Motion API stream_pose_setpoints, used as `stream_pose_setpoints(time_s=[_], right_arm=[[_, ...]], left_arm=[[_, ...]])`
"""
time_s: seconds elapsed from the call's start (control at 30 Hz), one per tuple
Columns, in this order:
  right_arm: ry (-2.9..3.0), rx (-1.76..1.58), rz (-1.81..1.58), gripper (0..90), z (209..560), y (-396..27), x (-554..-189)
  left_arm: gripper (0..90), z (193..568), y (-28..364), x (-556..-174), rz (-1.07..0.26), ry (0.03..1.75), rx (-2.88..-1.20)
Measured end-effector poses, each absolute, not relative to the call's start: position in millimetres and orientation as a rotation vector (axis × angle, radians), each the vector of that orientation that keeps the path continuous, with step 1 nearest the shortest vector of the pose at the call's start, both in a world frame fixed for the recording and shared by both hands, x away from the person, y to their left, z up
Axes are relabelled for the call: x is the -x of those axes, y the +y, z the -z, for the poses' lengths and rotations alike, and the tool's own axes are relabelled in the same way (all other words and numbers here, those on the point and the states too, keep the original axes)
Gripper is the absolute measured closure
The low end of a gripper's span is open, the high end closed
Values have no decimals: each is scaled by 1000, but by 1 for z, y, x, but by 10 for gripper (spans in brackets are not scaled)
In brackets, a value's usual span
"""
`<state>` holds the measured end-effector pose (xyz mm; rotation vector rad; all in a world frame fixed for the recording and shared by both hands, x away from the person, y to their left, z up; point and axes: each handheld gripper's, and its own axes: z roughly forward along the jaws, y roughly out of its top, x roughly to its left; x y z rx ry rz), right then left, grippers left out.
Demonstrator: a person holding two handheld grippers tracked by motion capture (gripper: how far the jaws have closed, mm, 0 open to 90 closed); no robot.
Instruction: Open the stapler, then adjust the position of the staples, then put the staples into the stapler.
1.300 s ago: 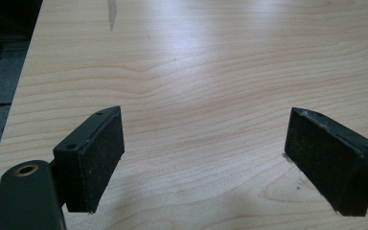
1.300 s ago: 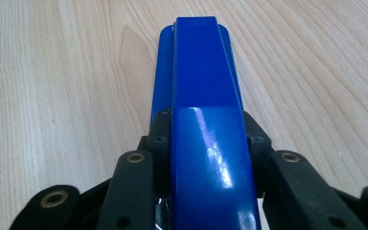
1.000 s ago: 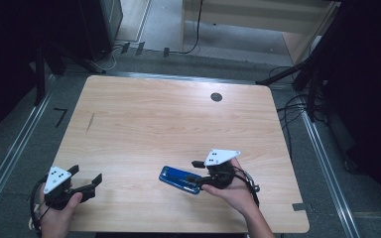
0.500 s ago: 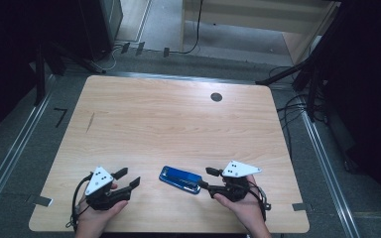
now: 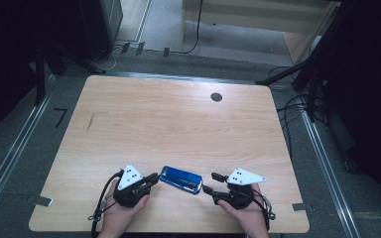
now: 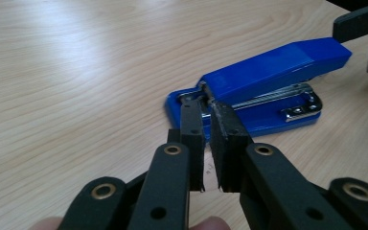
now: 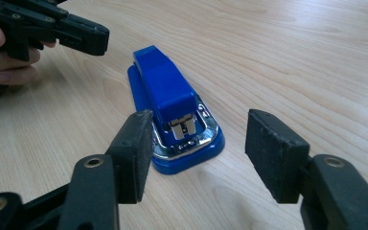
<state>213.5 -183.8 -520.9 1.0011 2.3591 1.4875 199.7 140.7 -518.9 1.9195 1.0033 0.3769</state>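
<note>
Blue stapler (image 5: 180, 179) lying on desk (image 5: 178, 124); left hand-held gripper (image 5: 151, 179) having just closed, empty, nudging its hinge end; right hand-held gripper (image 5: 212, 182) waiting half-wide — keep pushes gentle, centred.

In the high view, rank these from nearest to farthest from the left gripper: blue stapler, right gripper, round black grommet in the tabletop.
1. Blue stapler, just right of the left gripper, at its tips.
2. Right gripper, beyond the stapler's far end.
3. Round black grommet, up near the table's far edge.
</note>
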Motion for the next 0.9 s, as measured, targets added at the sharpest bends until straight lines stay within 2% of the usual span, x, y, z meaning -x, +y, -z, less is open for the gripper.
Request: stream_pose_setpoints(time_s=[0.3, 0.37, 0.83, 0.9], right_arm=[[2342, -1030, -1463, 469, 527, -184, -213], [2351, -1051, -1455, 533, 530, -183, -212], [2336, -1125, -1466, 688, 533, -180, -209], [2344, -1127, -1447, 742, 534, -176, -209]], left_arm=[[900, 525, 121, -203, -358, 956, -1963], [900, 527, 114, -202, -365, 933, -1983], [900, 531, 95, -203, -346, 852, -2050], [900, 533, 92, -202, -362, 845, -2065]])
